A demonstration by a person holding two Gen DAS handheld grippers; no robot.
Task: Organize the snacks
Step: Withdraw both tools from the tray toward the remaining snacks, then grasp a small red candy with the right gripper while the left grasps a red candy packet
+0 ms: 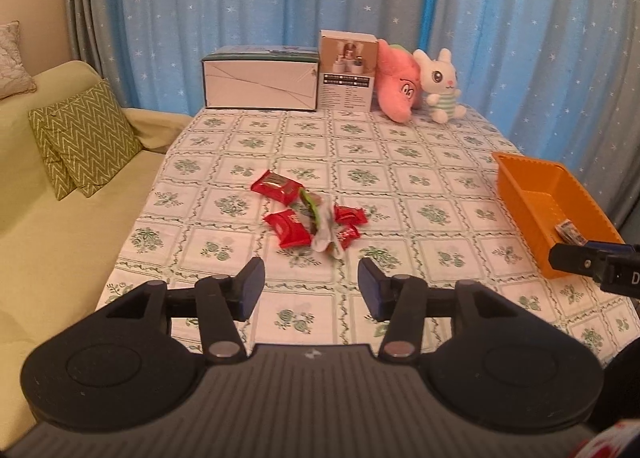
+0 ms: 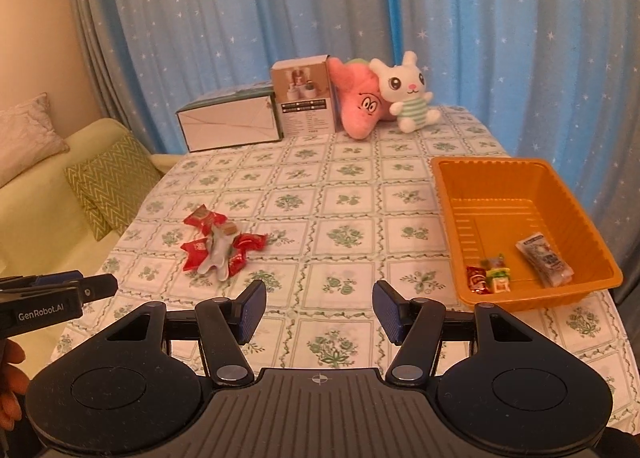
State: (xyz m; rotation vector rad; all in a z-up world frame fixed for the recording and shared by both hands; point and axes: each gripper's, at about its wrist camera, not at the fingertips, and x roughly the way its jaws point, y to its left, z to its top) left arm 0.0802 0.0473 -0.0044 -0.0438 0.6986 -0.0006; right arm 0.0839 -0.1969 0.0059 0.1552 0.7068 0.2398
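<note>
Looking past my left gripper, jaws wide with nothing between them, I see the snack pile just ahead on the tablecloth. My right gripper is also wide and empty, with the pile ahead to its left. Bare cloth lies between pile and orange tray near the table's right edge. Inside the tray: two small sweets and a pale packet.
</note>
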